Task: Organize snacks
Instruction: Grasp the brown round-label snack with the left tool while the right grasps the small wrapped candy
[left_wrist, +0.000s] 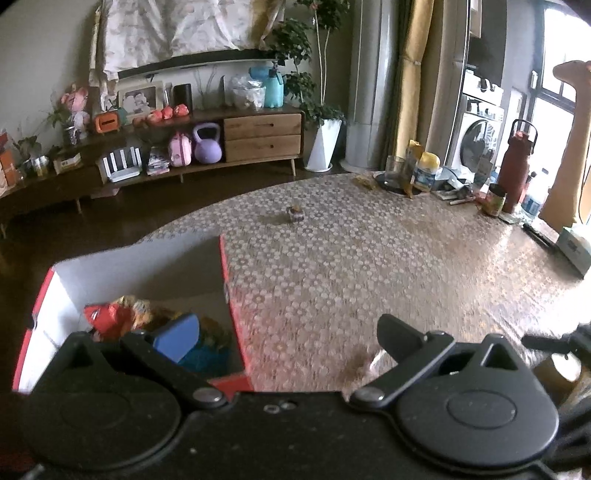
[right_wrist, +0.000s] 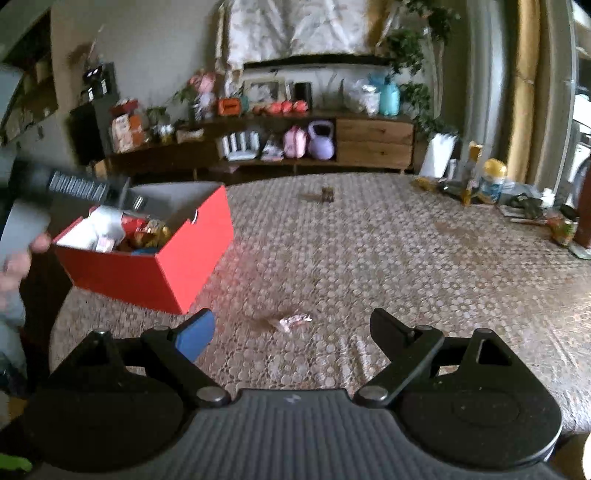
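Note:
A red box (right_wrist: 147, 269) with white inner walls stands at the table's left edge and holds several snack packets (right_wrist: 147, 234). In the left wrist view the box (left_wrist: 236, 317) is at lower left with red and yellow packets (left_wrist: 122, 314) inside. My left gripper (left_wrist: 284, 336) is open and empty, its left finger over the box. It also shows blurred above the box in the right wrist view (right_wrist: 85, 188). My right gripper (right_wrist: 291, 328) is open and empty above a small pink-white wrapped snack (right_wrist: 293, 320) on the table. A small brown snack (right_wrist: 327, 194) lies farther back (left_wrist: 295, 214).
The table has a floral patterned cloth (right_wrist: 369, 258). Bottles, a jar, a glass and papers (left_wrist: 443, 177) crowd the far right edge, with a dark red flask (left_wrist: 517, 166). A tissue box (left_wrist: 572, 247) lies at right. A low wooden sideboard (left_wrist: 184, 147) stands beyond.

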